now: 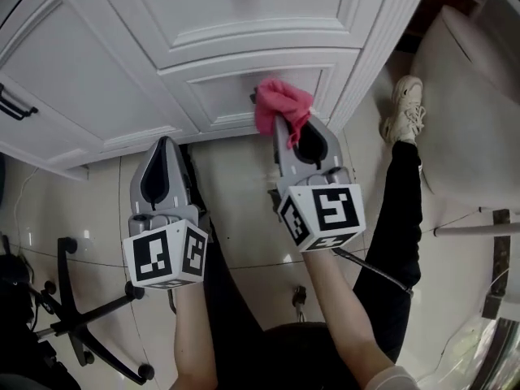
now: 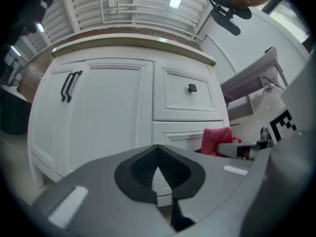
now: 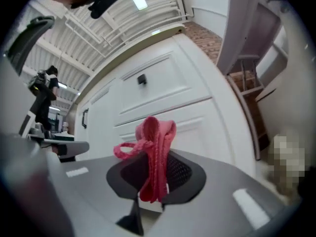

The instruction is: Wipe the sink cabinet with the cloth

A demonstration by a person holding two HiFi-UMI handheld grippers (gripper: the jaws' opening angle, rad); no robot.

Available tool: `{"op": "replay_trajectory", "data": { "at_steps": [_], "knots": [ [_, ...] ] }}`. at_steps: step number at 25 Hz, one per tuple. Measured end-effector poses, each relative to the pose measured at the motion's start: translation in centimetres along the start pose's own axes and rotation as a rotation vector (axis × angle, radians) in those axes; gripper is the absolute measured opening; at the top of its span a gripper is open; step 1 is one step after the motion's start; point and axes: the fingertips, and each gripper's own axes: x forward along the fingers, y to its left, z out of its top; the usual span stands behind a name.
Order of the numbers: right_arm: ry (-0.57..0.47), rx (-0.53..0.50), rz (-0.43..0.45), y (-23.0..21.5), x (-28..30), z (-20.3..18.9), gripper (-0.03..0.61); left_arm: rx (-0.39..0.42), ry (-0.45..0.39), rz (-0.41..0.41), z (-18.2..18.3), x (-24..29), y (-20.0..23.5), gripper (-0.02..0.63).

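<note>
The white sink cabinet [image 1: 203,47] fills the top of the head view, with panelled drawers [image 2: 185,94] and a door with a black handle [image 2: 69,85]. My right gripper [image 1: 294,135] is shut on a pink cloth [image 1: 280,104], which is bunched against the lower drawer front [image 1: 236,92]. In the right gripper view the cloth [image 3: 155,152] hangs pinched between the jaws, close to the lower drawer [image 3: 197,127]. My left gripper [image 1: 162,165] is shut on nothing, held low near the cabinet's base. The cloth [image 2: 216,139] shows at its right.
A black drawer knob [image 3: 142,79] sits on the upper drawer. A person's black-trousered leg and white shoe [image 1: 404,108] lie right of the cabinet on the glossy tile floor [image 1: 244,210]. An office chair base [image 1: 77,315] stands at lower left. A white fixture [image 1: 471,96] is at right.
</note>
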Motion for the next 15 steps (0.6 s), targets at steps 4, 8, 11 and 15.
{"op": "replay_trajectory", "data": {
  "at_steps": [4, 8, 11, 15],
  "knots": [
    [0.031, 0.021, 0.207, 10.1, 4.7, -6.2, 0.061, -0.018, 0.030, 0.057, -1.2, -1.8, 5.2, 0.015],
    [0.065, -0.025, 0.218, 10.6, 7.4, -8.9, 0.061, -0.027, 0.036, 0.108, -2.4, -2.3, 8.8, 0.015],
    [0.078, -0.047, 0.168, 7.2, 6.9, -9.0, 0.061, -0.033, 0.041, 0.098, -3.2, -1.5, 8.5, 0.015],
    [0.084, -0.020, 0.035, 0.0, 4.4, -8.6, 0.061, -0.048, 0.038, 0.039, -3.5, 0.4, 4.7, 0.015]
  ]
}}
